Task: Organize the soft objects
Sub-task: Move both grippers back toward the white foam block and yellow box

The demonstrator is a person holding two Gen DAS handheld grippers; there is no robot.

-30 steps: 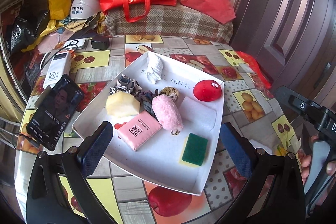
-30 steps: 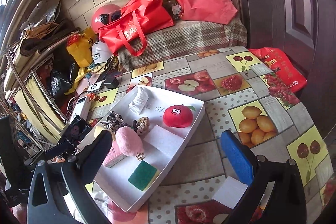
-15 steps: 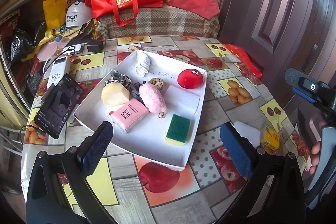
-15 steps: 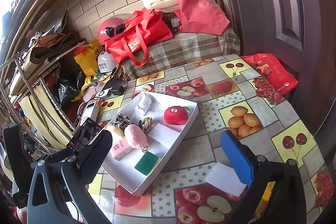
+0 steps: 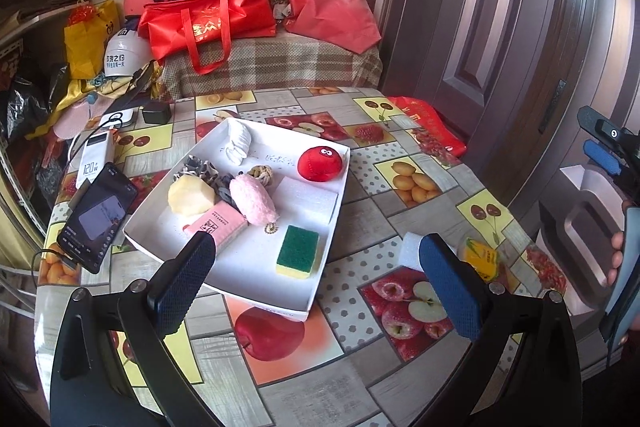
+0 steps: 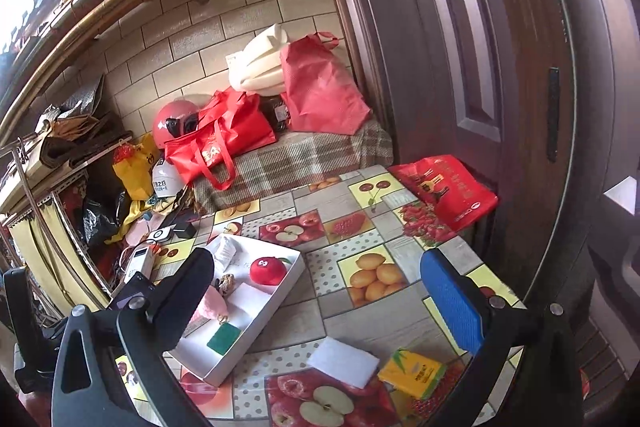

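Both left gripper (image 5: 318, 277) and right gripper (image 6: 316, 295) hung above the desk (image 5: 360, 347), jaws spread wide and empty; soft objects sat in the white tray (image 5: 256, 291); only the right-wrist view showed the yellow packet (image 6: 412, 373) whole.

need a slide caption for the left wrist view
Open left gripper hovers over white tray of soft objects on fruit-print table.

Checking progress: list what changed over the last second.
Both grippers, left and right, pulled back and up from the white tray, bringing a white pad and yellow packet into view. Nothing grasped; jaws still open, tray contents unmoved.
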